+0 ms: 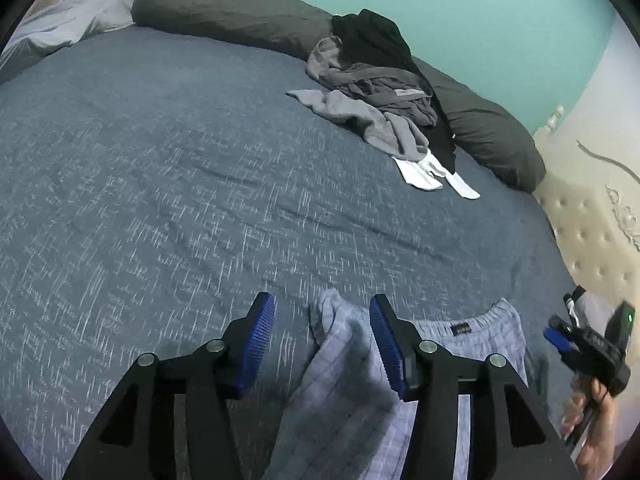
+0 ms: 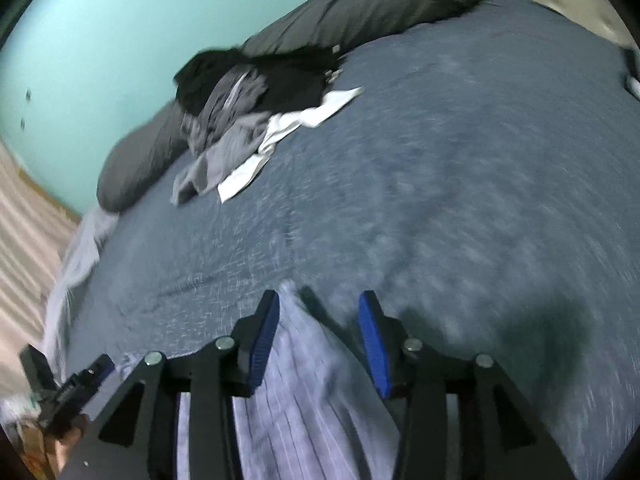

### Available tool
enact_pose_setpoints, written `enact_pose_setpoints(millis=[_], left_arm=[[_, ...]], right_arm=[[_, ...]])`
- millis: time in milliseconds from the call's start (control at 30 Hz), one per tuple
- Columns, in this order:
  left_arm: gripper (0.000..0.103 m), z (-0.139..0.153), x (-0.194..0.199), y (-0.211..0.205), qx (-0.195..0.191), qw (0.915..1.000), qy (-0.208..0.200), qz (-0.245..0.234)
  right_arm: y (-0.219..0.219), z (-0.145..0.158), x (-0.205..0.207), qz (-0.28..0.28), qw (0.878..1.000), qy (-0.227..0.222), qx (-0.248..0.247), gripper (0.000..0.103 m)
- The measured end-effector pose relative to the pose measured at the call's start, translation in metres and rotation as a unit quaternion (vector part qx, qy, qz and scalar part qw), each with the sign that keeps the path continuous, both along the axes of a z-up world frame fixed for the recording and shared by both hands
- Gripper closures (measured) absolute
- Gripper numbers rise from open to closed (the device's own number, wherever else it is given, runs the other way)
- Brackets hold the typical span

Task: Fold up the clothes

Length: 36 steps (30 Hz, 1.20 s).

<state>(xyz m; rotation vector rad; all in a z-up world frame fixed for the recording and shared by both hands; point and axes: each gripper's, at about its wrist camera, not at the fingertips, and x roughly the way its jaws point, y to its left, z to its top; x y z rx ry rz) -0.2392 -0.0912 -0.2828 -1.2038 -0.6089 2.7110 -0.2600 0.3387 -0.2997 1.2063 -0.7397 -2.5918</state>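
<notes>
A pair of light blue checked shorts (image 1: 360,392) lies at the near edge of the bed (image 1: 160,200), waistband spread toward the right with its small dark label showing, which suits flattening it for a fold; whether a fold is already in it cannot be told, since the lower part is hidden under the tools. The left gripper (image 1: 322,340) is spread wide, a bunched ridge of the shorts rising between its blue pads without either pad pressing it, so it holds nothing. The right gripper (image 2: 318,340) is likewise wide apart over the same cloth, which runs up between its fingers but looks loose; the view is blurred. Further back, against the dark pillows (image 1: 224,12), a heap of clothes (image 1: 380,92) in grey, black and white sits unfolded, well apart from the shorts.
</notes>
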Motion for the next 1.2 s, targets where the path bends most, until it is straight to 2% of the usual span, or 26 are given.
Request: enact_pose_setpoints(millis=[233,367,467,633,867,1033,1200], left_arm=[[0.049,0.002,0.040,-0.003,0.014,0.9998,-0.012,0.005],[0.048,0.003,0.066,-0.005,0.020,0.9996,-0.018,0.012],[0.048,0.002,0.085,-0.004,0.005,0.9996,-0.022,0.016],[0.048,-0.003,0.116,-0.009,0.004,0.9990,-0.033,0.031],[0.048,-0.007,0.152,-0.010,-0.008,0.9980,-0.042,0.045],[0.048,-0.009,0.170,-0.004,-0.019,0.9973,-0.049,0.051],[0.047,-0.016,0.166,0.004,-0.011,0.9979,-0.049,0.041]], right_arm=[[0.038,-0.014,0.078,-0.076,0.995,-0.016,-0.056,0.061],[0.036,-0.020,0.112,-0.071,0.996,-0.022,-0.046,0.061],[0.032,-0.020,0.127,-0.051,0.996,-0.025,-0.069,0.061],[0.028,-0.024,0.143,-0.026,0.996,-0.023,-0.085,0.061],[0.039,-0.044,0.159,-0.036,0.986,-0.041,-0.159,0.061],[0.033,-0.041,0.157,-0.025,0.985,-0.034,-0.167,0.061],[0.030,-0.046,0.151,-0.023,0.987,-0.042,-0.155,0.061]])
